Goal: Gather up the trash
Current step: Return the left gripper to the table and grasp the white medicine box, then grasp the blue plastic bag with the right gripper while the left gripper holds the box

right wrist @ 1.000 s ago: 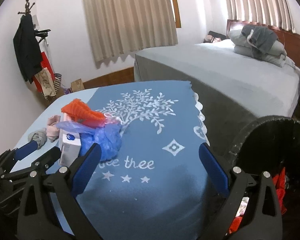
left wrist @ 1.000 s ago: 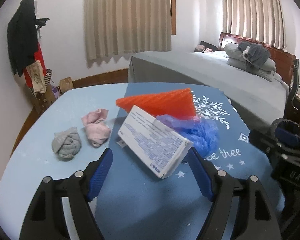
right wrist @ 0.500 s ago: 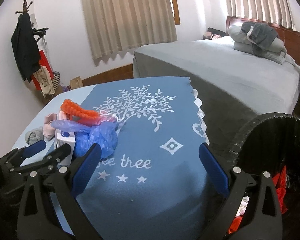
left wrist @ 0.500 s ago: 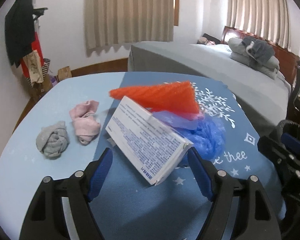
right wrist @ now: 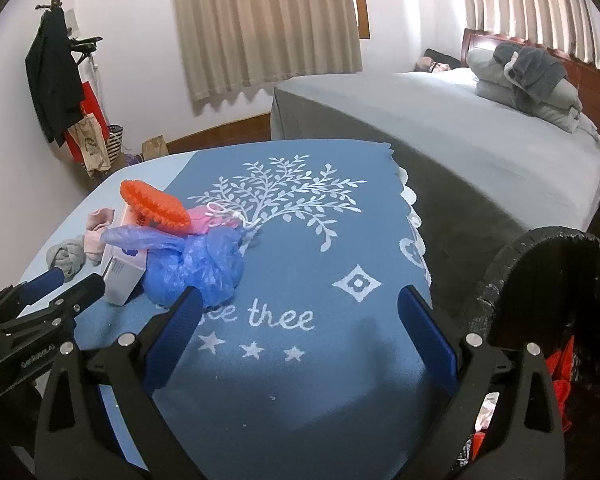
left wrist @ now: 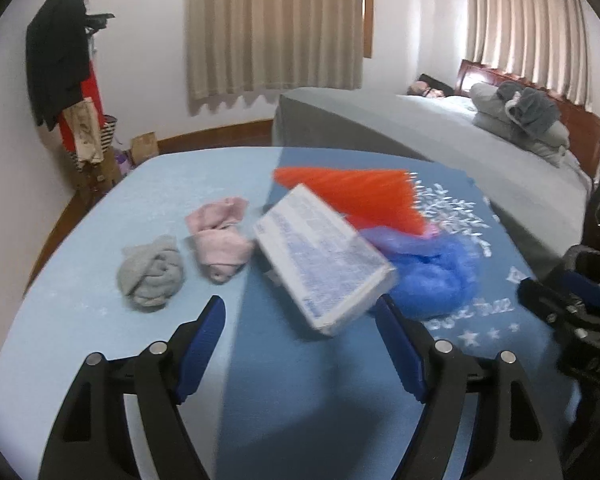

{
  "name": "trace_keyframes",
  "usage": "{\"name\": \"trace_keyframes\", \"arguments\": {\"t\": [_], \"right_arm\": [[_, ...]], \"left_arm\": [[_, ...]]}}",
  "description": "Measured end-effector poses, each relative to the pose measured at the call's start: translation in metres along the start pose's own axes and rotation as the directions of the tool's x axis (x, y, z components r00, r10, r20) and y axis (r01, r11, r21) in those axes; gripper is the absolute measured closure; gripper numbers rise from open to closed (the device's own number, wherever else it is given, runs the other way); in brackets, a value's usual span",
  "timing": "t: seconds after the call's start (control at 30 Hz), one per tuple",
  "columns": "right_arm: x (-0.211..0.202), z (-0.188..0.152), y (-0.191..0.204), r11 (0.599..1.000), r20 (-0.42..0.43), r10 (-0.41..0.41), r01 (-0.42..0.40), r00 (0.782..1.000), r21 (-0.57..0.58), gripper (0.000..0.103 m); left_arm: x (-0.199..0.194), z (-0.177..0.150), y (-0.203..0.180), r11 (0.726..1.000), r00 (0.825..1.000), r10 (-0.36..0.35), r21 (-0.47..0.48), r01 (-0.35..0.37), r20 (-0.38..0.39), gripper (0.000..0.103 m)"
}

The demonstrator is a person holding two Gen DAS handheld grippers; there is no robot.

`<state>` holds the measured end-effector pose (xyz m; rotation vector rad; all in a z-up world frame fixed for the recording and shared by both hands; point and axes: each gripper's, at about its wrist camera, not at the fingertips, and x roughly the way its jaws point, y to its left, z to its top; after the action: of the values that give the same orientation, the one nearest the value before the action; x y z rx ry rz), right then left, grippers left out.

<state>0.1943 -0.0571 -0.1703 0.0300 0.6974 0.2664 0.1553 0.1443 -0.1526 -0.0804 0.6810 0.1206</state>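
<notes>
A white printed box point(left wrist: 324, 264) leans on a crumpled blue plastic bag point(left wrist: 436, 276), with an orange foam net point(left wrist: 364, 200) behind them, all on the blue tablecloth. My left gripper point(left wrist: 300, 316) is open, just in front of the box and not touching it. My right gripper point(right wrist: 300, 308) is open and empty above the cloth, right of the bag point(right wrist: 196, 264). The box point(right wrist: 120, 280), the orange net point(right wrist: 152, 204) and the left gripper point(right wrist: 56, 284) also show in the right wrist view. A black trash bin point(right wrist: 548, 280) with trash inside stands at the table's right edge.
A rolled grey cloth point(left wrist: 152, 276) and a pink cloth point(left wrist: 220, 244) lie left of the box. A pink item with a white string point(right wrist: 216, 216) lies behind the bag. A bed point(right wrist: 460, 136) stands beyond the table. A coat rack point(left wrist: 60, 64) is at far left.
My left gripper has closed in on the box over the second, then tilted so the box sits higher in view. My right gripper has drawn back slightly. Both stay open.
</notes>
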Motion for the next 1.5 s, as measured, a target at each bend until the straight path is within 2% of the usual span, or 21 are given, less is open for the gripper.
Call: {"name": "trace_keyframes", "arguments": {"t": [0.2,0.27,0.43,0.73,0.93,1.1,1.13,1.2,1.33,1.5], "right_arm": [[0.001,0.001,0.0,1.0,-0.001,0.001,-0.001,1.0,-0.003,0.008],[0.002,0.001,0.0,1.0,-0.007,0.001,-0.001,1.0,-0.004,0.008],[0.003,0.001,0.0,1.0,-0.011,0.001,-0.001,1.0,-0.004,0.008],[0.003,0.001,0.004,1.0,-0.012,-0.001,0.001,1.0,-0.024,0.008],[0.004,0.002,0.004,1.0,-0.016,-0.004,0.004,1.0,-0.027,0.008],[0.006,0.0,0.005,1.0,-0.023,-0.005,0.004,1.0,-0.025,0.008],[0.006,0.0,0.005,1.0,-0.026,-0.006,0.005,1.0,-0.027,0.008],[0.007,0.0,0.006,0.999,-0.03,-0.007,0.006,1.0,-0.031,0.008],[0.008,-0.001,0.008,0.999,-0.038,-0.007,0.005,0.999,-0.041,0.008],[0.01,0.0,0.01,0.999,-0.048,0.011,-0.013,0.999,-0.042,0.008]], "left_arm": [[0.007,0.014,-0.017,1.0,0.999,-0.023,0.0,0.023,0.025,0.027],[0.012,0.019,-0.02,1.0,1.0,-0.01,0.004,0.01,0.028,0.027],[0.027,0.017,-0.012,1.0,1.0,0.008,-0.021,-0.008,-0.029,0.027],[0.013,0.001,0.02,0.996,0.997,0.056,-0.061,-0.059,-0.06,0.027],[0.021,0.005,0.015,0.999,0.997,0.032,-0.025,-0.033,-0.069,0.027],[0.041,0.008,0.007,1.0,0.99,0.015,-0.003,-0.015,-0.138,0.027],[0.043,0.008,0.008,1.0,0.989,0.01,-0.003,-0.01,-0.145,0.03],[0.046,0.007,0.01,1.0,0.987,-0.003,-0.008,0.002,-0.158,0.046],[0.041,0.006,0.015,0.999,0.99,-0.023,-0.027,0.019,-0.142,0.048],[0.021,-0.001,0.016,1.0,0.996,0.002,-0.023,-0.004,-0.091,0.048]]}}
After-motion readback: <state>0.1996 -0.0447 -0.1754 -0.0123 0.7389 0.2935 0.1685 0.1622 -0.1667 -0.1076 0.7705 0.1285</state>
